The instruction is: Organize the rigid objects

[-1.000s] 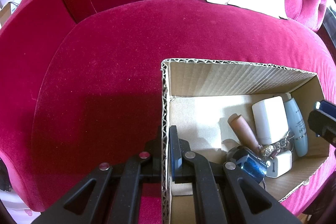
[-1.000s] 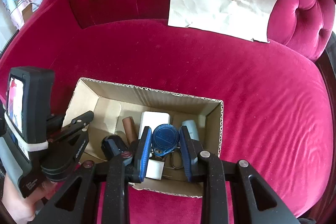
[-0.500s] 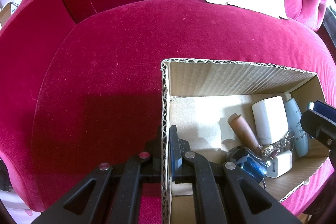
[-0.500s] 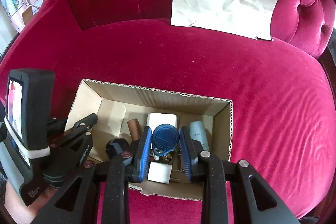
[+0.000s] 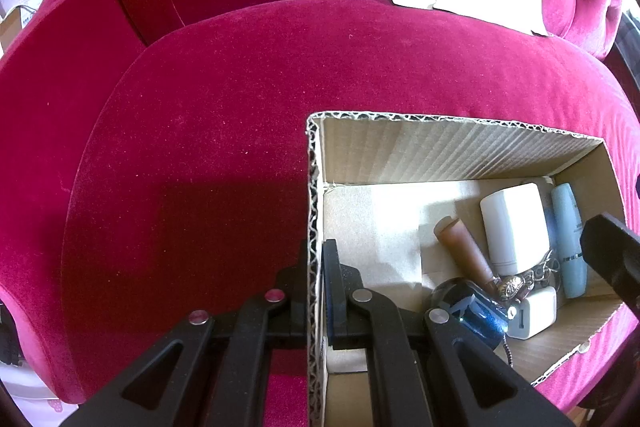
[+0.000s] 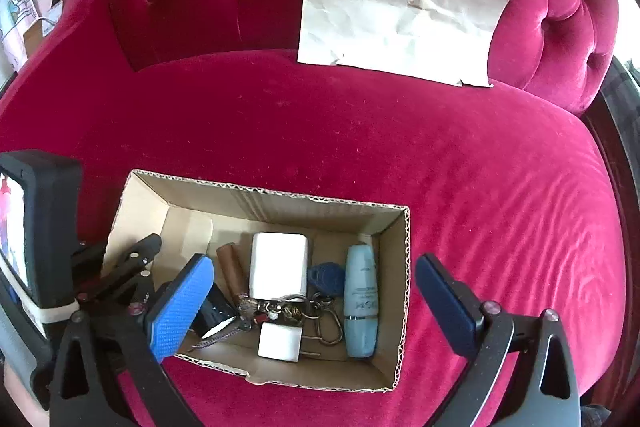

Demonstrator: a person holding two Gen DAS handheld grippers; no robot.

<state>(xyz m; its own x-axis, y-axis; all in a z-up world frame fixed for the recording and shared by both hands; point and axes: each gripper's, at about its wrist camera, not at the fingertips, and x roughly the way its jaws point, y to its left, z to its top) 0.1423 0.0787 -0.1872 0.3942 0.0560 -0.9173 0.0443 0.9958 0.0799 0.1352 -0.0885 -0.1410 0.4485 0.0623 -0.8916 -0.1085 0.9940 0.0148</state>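
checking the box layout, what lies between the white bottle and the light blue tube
In the right wrist view, a blue key fob lies between the white bottle and the light blue tube.

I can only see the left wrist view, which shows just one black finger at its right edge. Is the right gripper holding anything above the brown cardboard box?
Observer: No. The right gripper is above the brown cardboard box. Its jaws are opening and already wide apart, with nothing pressed between the pads.
Operator: I can't find a blue key tag from here. Is one in the box?
Observer: Yes. A blue teardrop-shaped key tag lies on the box floor between the white rectangular block and the pale blue plastic tube.
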